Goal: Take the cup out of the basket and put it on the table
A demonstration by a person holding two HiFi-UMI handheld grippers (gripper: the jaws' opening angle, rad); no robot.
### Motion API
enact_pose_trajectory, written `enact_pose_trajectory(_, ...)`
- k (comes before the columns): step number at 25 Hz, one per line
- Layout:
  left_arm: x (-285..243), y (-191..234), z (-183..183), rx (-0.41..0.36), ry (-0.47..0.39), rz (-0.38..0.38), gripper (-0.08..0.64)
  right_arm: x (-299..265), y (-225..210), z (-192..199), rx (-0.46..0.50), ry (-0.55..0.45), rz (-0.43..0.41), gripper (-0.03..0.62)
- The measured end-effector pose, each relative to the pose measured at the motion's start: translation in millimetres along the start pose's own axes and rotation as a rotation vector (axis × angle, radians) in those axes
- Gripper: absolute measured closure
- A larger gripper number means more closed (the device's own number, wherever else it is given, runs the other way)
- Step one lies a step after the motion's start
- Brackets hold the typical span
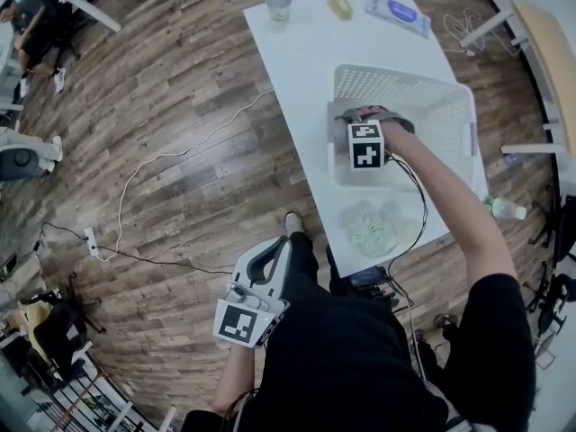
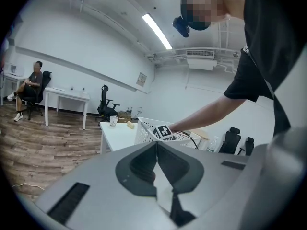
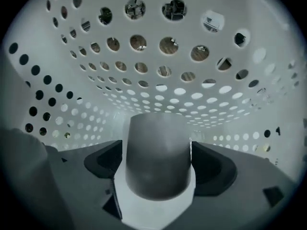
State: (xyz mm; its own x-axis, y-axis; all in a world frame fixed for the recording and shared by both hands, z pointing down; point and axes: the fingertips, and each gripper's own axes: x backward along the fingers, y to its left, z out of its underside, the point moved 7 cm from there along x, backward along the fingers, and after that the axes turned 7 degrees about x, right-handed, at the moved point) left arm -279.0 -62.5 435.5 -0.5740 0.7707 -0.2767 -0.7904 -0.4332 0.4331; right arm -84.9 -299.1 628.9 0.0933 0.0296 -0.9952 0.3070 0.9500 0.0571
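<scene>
A grey cup [image 3: 157, 152] stands between the jaws of my right gripper [image 3: 157, 164], down inside the white perforated basket [image 3: 158, 47]. The dark pads sit close on either side of the cup and I see no clear press on it, so the gripper is open. In the head view the basket [image 1: 450, 97] stands on the white table [image 1: 306, 70]. The right gripper [image 1: 364, 115] reaches into its left part and hides the cup. My left gripper [image 1: 270, 259] hangs low beside the person's leg, away from the table, shut and empty [image 2: 157, 166].
At the table's far end are a paper cup [image 1: 279, 5], a yellow object [image 1: 339, 4] and a blue-and-white pack [image 1: 396, 10]. A pale green crumpled thing [image 1: 371, 226] lies near the basket's near side. A bottle [image 1: 506, 209] stands at the table's right edge. A person sits far off [image 2: 33, 83].
</scene>
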Motion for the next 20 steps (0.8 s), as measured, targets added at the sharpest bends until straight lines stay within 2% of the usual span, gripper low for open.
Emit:
enact_pose_trajectory(5,2,9,0,0.006,0.008,-0.027,0.551,-16,-1,-6,-0.025,0.011,0.002,0.181)
enact_pose_trajectory(11,-1,10,-2,-0.001,0.0,-0.03,0.551,-20,2,-9,0.042,0.05,0.002,0.183)
enact_pose_trajectory(20,0,5,-5,-0.006,-0.01,-0.024,0.551,-12,7,-8,0.014,0.006,-0.003,0.181)
